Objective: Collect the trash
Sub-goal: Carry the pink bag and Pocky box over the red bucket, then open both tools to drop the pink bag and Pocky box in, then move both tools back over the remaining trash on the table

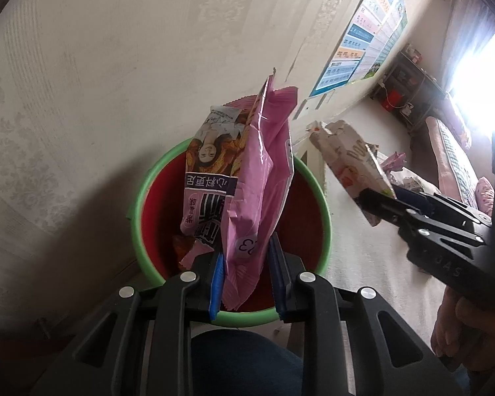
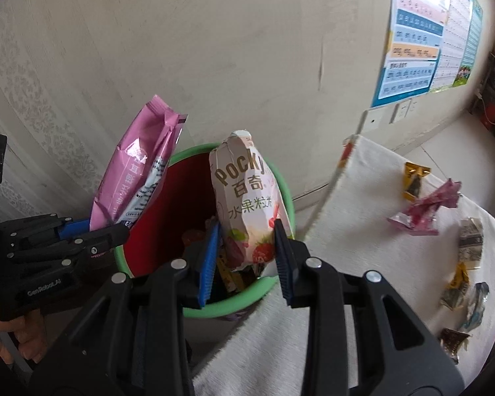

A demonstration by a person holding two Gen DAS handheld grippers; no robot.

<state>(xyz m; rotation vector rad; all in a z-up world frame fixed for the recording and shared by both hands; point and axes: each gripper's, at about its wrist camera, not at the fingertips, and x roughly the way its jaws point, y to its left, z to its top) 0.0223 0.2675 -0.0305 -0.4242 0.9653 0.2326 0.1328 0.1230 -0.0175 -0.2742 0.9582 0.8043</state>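
A red bin with a green rim (image 1: 138,204) (image 2: 214,310) stands against the wall, with some wrappers inside. My left gripper (image 1: 247,247) (image 2: 105,227) is shut on a tall pink snack bag (image 1: 260,165) (image 2: 138,165), held upright over the bin's left side. My right gripper (image 2: 247,224) (image 1: 379,194) is shut on a crumpled white Pocky bag (image 2: 244,191) (image 1: 349,161). In the right wrist view that bag hangs over the bin's opening. The two bags are apart, pink to the left of white.
Right of the bin is a table under a white cloth (image 2: 363,198) with several wrappers, among them a yellow one (image 2: 415,181) and a crumpled pink one (image 2: 429,208). A poster (image 2: 419,39) hangs on the wall. A person's hand (image 2: 26,340) grips the left tool.
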